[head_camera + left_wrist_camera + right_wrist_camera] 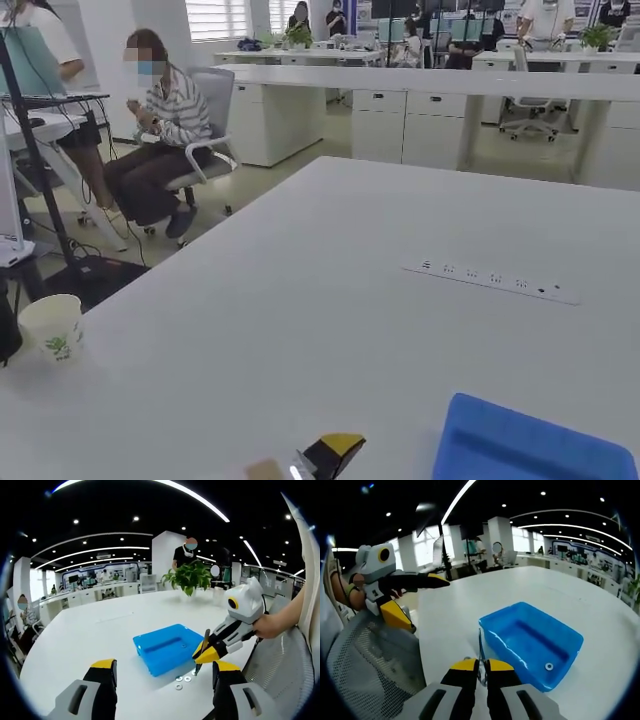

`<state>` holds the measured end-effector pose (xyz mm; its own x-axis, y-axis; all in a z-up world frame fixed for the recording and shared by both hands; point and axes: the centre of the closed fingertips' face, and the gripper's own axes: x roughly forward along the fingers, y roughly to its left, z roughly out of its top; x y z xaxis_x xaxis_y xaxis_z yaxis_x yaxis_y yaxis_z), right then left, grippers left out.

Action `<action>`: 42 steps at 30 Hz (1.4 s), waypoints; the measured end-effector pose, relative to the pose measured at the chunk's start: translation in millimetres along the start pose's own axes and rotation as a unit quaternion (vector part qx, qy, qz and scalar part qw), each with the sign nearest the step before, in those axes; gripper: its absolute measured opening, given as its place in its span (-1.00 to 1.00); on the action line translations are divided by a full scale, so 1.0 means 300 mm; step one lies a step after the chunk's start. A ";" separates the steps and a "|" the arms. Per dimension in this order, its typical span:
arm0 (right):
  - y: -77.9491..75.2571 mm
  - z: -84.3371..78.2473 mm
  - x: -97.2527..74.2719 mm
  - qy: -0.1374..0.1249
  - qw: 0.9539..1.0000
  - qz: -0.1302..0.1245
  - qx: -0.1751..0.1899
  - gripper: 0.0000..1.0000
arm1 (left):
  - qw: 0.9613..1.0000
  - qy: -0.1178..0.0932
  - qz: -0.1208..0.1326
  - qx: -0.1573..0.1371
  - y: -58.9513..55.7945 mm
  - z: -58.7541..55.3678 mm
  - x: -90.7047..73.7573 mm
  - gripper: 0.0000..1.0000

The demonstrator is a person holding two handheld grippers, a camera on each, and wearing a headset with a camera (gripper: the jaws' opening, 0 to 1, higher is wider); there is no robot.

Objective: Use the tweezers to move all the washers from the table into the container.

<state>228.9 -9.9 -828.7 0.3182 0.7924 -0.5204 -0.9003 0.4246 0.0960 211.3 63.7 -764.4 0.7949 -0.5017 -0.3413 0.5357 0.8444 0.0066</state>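
Right now, in the head view, a paper cup (50,325) is sitting at the far left of the white table (300,300). A power strip (490,280) is lying further right, and the blue container (535,445) is poking in at the lower right corner. Just left of it, the yellow and black tip of a gripper (335,450) is showing at the bottom edge. I cannot tell which side it belongs to.

In the left gripper view, the left gripper (165,665) is pointing across the table with its jaws spread wide and nothing between them. The container is sitting ahead of them, open side up. A few washers (187,678) are lying on the table just off its near right corner. To their right, the right gripper (200,655) is angling down in a hand (272,625). It is gripping the tweezers (198,669), whose tip is hanging close over the washers. Whether it is touching one I cannot tell.

In the right gripper view, the left gripper is sitting at the left beside a mesh chair (365,655), with its jaws gaping. At the bottom, the right gripper's jaws are pinching together on the tweezers, which are sticking forward toward the container's near wall. One washer (549,666) is lying inside the container, near its right corner.
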 end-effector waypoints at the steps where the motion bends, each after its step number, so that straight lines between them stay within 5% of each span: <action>1: 0.003 -0.001 0.001 0.004 1.000 0.001 -0.012 -0.94 | 1.000 -0.002 0.000 -0.002 0.000 0.003 -0.001 0.58; 7: 0.010 0.001 0.011 0.020 0.999 0.004 -0.047 -0.96 | 1.000 -0.010 -0.002 -0.005 -0.003 0.012 -0.002 0.60; 10: -0.003 0.004 0.013 0.020 0.999 0.004 -0.024 -0.96 | 0.999 -0.032 -0.004 -0.013 -0.006 0.038 -0.008 0.65; 17: -0.013 0.028 -0.014 0.002 0.999 0.010 0.033 -0.95 | 0.999 -0.039 -0.001 -0.017 -0.001 0.044 -0.010 0.66; 32: 0.008 0.208 -0.096 -0.036 0.998 0.051 0.025 -0.95 | 0.999 -0.037 0.002 -0.016 0.004 0.043 -0.013 0.64; 42: -0.051 0.309 -0.124 -0.075 0.995 0.047 0.037 -0.95 | 0.999 -0.033 0.001 -0.017 0.001 0.039 -0.009 0.65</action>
<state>258.3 -5.4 -732.1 0.2795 0.8843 -0.3740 -0.9059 0.3720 0.2026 212.6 63.0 -752.4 0.8141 -0.5100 -0.2778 0.5245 0.8510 -0.0253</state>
